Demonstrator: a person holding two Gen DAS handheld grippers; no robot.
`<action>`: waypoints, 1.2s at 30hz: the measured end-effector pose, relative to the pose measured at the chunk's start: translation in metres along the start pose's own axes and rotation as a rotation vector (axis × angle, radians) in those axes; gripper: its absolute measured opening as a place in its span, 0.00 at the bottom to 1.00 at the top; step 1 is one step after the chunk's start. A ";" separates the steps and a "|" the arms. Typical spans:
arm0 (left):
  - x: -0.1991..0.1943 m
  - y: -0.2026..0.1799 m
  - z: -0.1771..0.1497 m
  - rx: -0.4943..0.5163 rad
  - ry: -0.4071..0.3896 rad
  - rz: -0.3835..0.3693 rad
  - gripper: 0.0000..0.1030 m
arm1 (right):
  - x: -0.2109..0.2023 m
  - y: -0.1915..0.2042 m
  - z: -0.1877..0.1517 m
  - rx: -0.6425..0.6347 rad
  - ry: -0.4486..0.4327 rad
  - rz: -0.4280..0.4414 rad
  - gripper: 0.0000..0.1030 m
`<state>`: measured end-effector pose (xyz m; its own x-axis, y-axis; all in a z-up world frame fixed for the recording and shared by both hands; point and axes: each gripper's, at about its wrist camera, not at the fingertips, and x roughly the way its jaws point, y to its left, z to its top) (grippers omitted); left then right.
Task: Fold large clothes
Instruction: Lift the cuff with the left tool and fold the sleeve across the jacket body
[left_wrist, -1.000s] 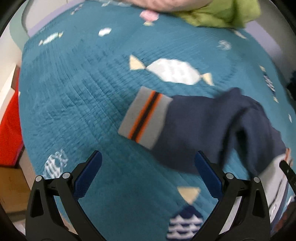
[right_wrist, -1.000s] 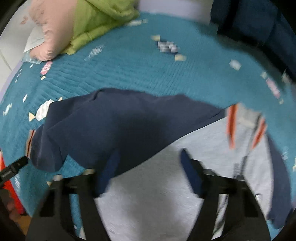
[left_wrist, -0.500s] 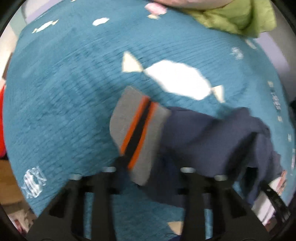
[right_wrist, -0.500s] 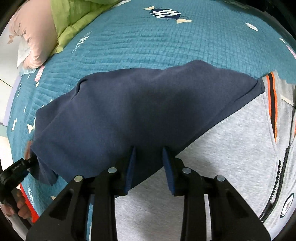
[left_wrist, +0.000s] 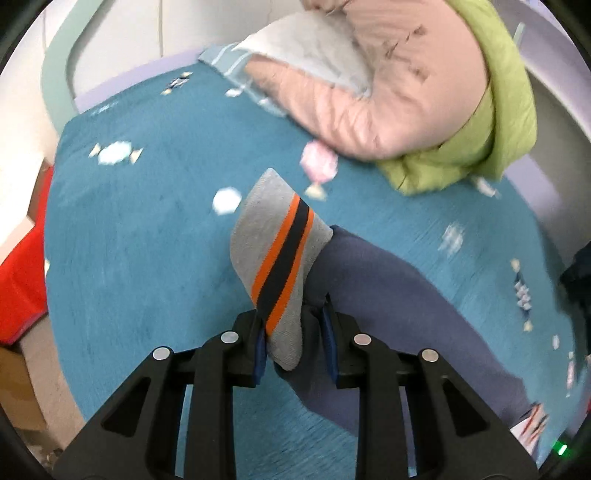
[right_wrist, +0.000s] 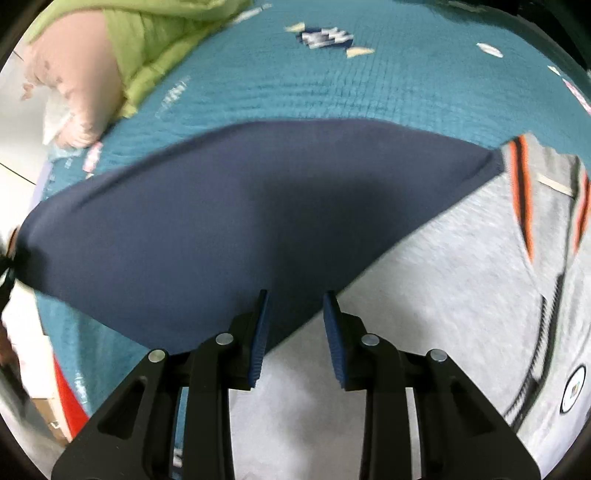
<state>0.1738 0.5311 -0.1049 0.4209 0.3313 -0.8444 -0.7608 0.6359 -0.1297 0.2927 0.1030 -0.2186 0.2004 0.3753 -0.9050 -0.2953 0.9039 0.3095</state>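
A jacket with navy sleeves and a grey body (right_wrist: 443, 295) lies on a teal quilt (left_wrist: 140, 240). My left gripper (left_wrist: 293, 321) is shut on the sleeve's grey cuff (left_wrist: 273, 243), which has orange and navy stripes. The cuff is lifted clear of the quilt, and the navy sleeve (left_wrist: 388, 295) trails down to the right. In the right wrist view the sleeve (right_wrist: 240, 199) stretches taut leftwards. My right gripper (right_wrist: 295, 306) is shut on the cloth where the sleeve meets the grey body. The jacket's zipper (right_wrist: 550, 306) and a round badge (right_wrist: 572, 387) show at the right.
A pink padded garment (left_wrist: 388, 92) and a lime-green one (left_wrist: 498, 129) are heaped at the far end of the bed. A red object (left_wrist: 18, 288) and a cardboard box (left_wrist: 14, 387) sit beside the bed's left edge. Dark cloth (left_wrist: 576, 280) lies at the right.
My left gripper closed on the striped cuff and lifted it off the quilt toward the heap. My right gripper narrowed on the sleeve's base, and the sleeve drew taut.
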 end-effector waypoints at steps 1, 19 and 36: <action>-0.004 -0.009 0.010 0.027 -0.019 -0.002 0.24 | -0.008 -0.005 -0.005 0.005 -0.011 -0.003 0.28; -0.150 -0.308 -0.157 0.620 -0.309 -0.023 0.24 | -0.169 -0.174 -0.128 0.401 -0.255 -0.180 0.28; -0.119 -0.492 -0.478 1.075 -0.060 -0.269 0.48 | -0.266 -0.298 -0.294 0.816 -0.342 -0.360 0.35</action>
<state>0.2620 -0.1547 -0.1892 0.5533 0.1059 -0.8263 0.1722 0.9559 0.2378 0.0533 -0.3267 -0.1564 0.4523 -0.0302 -0.8914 0.5543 0.7925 0.2544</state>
